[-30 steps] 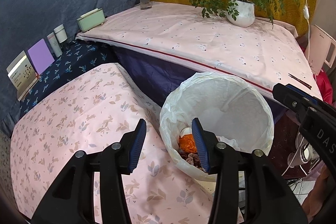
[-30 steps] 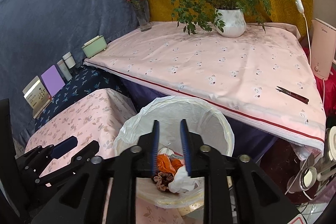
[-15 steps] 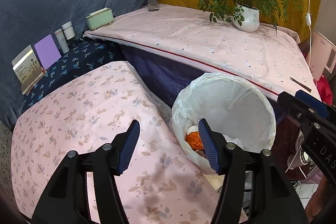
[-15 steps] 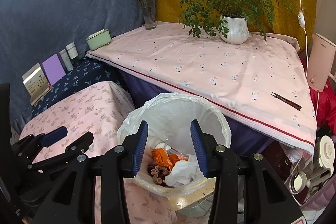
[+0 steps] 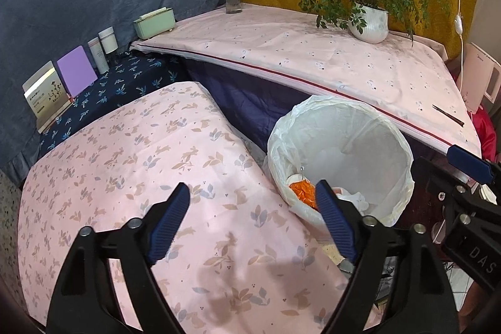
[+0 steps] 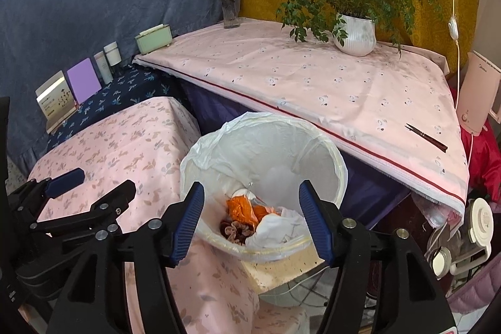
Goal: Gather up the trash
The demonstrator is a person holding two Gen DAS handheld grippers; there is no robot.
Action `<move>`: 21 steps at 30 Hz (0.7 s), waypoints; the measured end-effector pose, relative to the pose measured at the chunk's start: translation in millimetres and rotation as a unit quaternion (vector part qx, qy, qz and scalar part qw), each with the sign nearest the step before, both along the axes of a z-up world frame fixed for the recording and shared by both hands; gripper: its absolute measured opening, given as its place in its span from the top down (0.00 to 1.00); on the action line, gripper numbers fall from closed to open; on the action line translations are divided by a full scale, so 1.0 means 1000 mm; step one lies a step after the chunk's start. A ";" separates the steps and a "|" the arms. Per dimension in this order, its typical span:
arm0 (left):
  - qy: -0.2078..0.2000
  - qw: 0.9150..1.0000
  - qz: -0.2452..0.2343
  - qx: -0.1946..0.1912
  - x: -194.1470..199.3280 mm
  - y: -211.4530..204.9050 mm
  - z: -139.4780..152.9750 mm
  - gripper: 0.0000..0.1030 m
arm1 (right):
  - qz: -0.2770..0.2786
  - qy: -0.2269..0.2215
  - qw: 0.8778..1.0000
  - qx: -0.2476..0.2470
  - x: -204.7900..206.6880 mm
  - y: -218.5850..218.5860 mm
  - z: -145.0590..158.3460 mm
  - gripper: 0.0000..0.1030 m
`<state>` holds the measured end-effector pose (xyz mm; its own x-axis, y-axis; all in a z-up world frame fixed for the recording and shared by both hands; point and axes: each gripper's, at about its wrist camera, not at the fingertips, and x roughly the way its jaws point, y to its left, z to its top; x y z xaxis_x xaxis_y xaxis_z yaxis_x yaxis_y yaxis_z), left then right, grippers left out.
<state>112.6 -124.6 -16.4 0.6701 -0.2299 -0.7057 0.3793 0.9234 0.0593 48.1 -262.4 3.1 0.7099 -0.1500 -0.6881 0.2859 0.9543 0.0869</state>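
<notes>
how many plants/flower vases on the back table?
2. A glass vase of pink flowers at the far left corner, and a leafy plant in a white ribbed pot toward the right along the yellow wall. None look hidden.

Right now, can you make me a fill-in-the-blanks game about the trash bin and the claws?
1. The trash bin is lined with a ____ plastic bag.
2. Both the left claw and the right claw are ____.
3. The brightest trash in the bin is ____.
4. The white pot holds a green ____.

Missing words: white; open; orange; plant
</notes>
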 end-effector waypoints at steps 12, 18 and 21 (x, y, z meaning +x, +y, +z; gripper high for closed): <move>0.028 1.000 0.001 0.012 -0.013 0.005 -0.019 0.14 | -0.012 0.030 0.999 -0.024 -0.021 0.002 -0.013 0.22; 0.036 0.999 0.002 0.014 -0.019 0.004 -0.023 0.14 | -0.015 0.037 0.999 -0.032 -0.026 0.002 -0.017 0.19; 0.037 0.999 0.003 0.017 -0.020 0.004 -0.024 0.13 | -0.020 0.038 0.999 -0.031 -0.029 0.001 -0.019 0.19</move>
<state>92.5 -120.4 -40.6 0.6175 -0.2018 -0.7603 0.3784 0.9235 0.0622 19.3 -261.0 -15.6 0.6492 -0.2211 -0.7278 0.3265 0.9452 0.0041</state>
